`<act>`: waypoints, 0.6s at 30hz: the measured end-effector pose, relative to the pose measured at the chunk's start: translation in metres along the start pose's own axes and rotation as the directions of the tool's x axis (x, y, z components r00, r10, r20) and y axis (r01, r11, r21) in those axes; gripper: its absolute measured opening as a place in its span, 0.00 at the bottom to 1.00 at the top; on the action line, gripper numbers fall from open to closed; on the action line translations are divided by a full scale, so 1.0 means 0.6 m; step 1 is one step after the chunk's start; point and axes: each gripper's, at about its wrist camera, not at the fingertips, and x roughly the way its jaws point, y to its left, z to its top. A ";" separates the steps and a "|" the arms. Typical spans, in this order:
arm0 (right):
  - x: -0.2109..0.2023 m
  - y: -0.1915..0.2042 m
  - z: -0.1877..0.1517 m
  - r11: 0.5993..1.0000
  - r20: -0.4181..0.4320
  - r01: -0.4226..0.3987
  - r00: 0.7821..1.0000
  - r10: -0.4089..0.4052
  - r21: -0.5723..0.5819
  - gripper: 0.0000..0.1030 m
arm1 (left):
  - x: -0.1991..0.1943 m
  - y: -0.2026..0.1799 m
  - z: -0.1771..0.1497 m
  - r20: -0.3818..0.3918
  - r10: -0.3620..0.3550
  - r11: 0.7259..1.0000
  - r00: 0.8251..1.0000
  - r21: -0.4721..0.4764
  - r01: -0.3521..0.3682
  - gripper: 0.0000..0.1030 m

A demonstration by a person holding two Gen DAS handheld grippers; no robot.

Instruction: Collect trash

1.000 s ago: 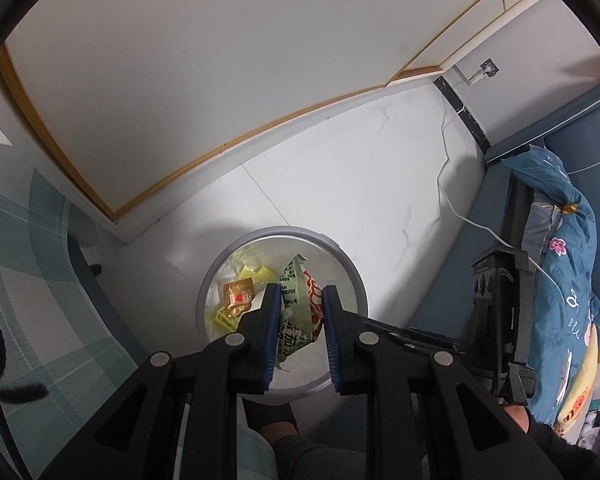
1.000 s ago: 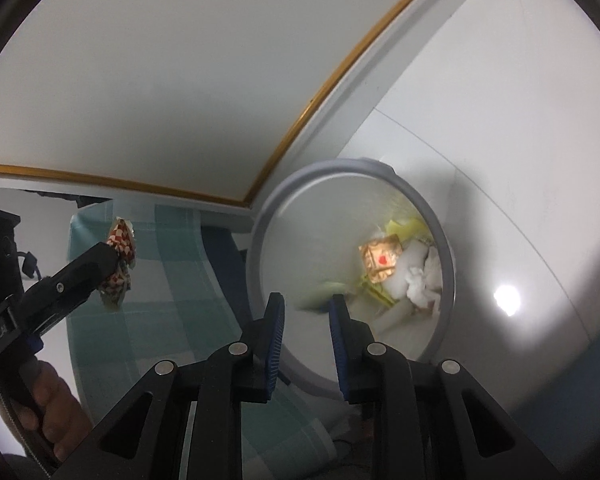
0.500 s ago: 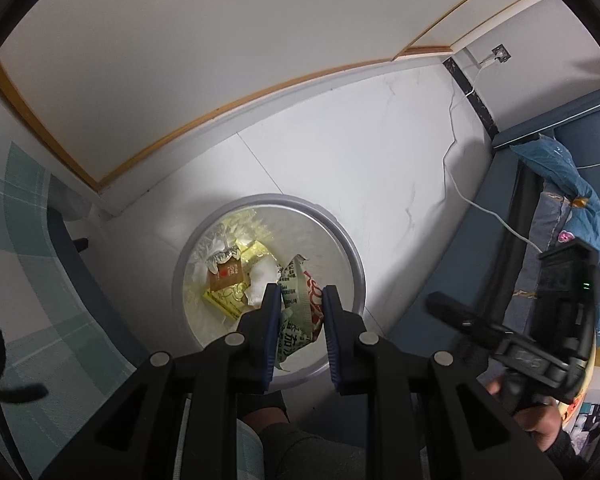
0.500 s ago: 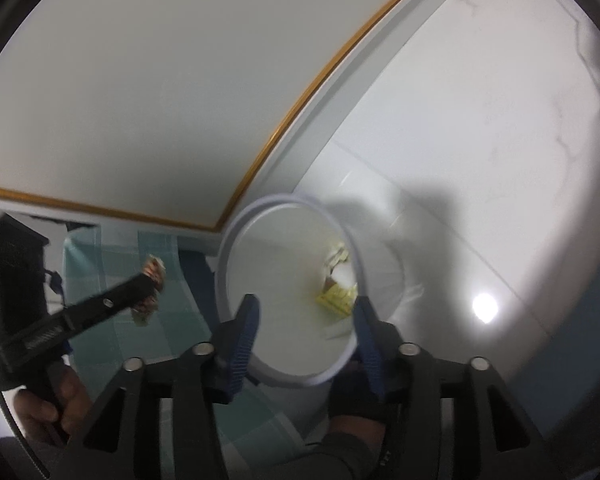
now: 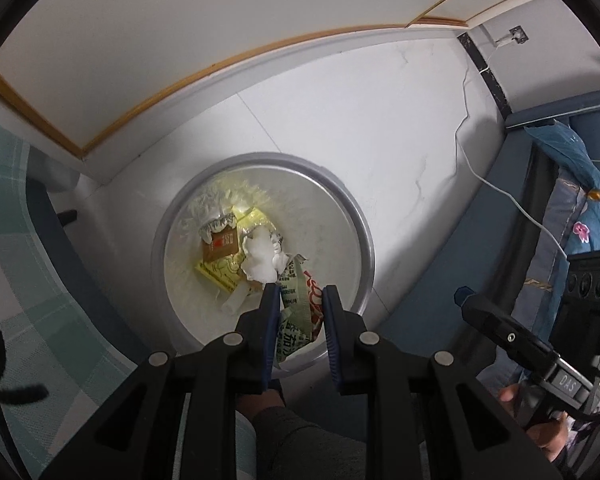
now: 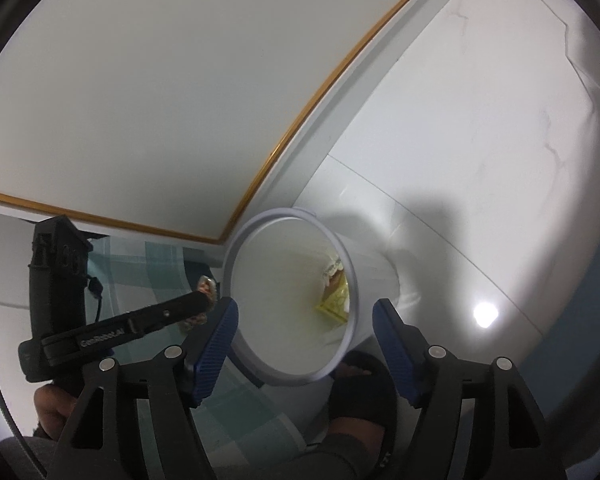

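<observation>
Left gripper (image 5: 298, 300) poised directly above the white trash bin (image 5: 356, 216), jaws clenched on a crumpled green-and-red snack wrapper (image 5: 300, 304) that dangles over the bin's near rim. Inside the bin: a wad of white tissue (image 5: 260, 256), a brown packet (image 5: 220, 245) and a yellow wrapper (image 5: 220, 274) beneath it, all on the bottom toward the far-left side. Right gripper (image 6: 306, 324) off to the bin's right side, jaws just opened wide and released, nothing between the pads, framing the bin's rim (image 6: 350, 276) from above. Seen from the right wrist view, left gripper's fingers (image 6: 172, 312) just left of the bin, pinching the wrapper's end. Checked teal tablecloth (image 5: 28, 280) left of the bin; blue bedding (image 5: 572, 184) to its right.
</observation>
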 end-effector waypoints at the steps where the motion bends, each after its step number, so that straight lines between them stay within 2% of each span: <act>1: 0.001 -0.002 0.000 1.000 -0.002 -0.002 1.000 0.002 0.007 0.68 | 0.003 0.001 0.000 -0.010 -0.002 1.000 1.000 -0.008 0.002 0.17; 7: 0.008 -0.011 0.000 1.000 -0.027 -0.006 1.000 0.007 0.024 0.73 | 0.010 0.002 0.001 -0.026 0.036 0.999 0.999 -0.017 -0.037 0.17; 13: 0.009 -0.004 -0.004 1.000 -0.030 -0.002 1.000 0.003 0.011 0.73 | 0.007 0.000 -0.003 -0.017 0.049 0.999 0.999 -0.014 -0.049 0.19; 15: 0.008 -0.002 -0.005 1.000 -0.030 0.008 1.000 -0.008 0.001 0.73 | 0.004 -0.002 -0.004 -0.007 0.058 0.998 0.998 -0.007 -0.058 0.29; 17: 0.007 -0.001 -0.004 1.000 -0.031 0.012 0.999 -0.013 -0.005 0.74 | -0.001 -0.001 -0.005 0.009 0.064 0.998 0.998 -0.009 -0.064 0.43; 18: 0.007 -0.001 -0.003 1.000 -0.030 0.013 0.999 -0.013 -0.005 0.74 | -0.005 -0.001 -0.006 0.021 0.070 0.997 0.997 -0.010 -0.070 0.45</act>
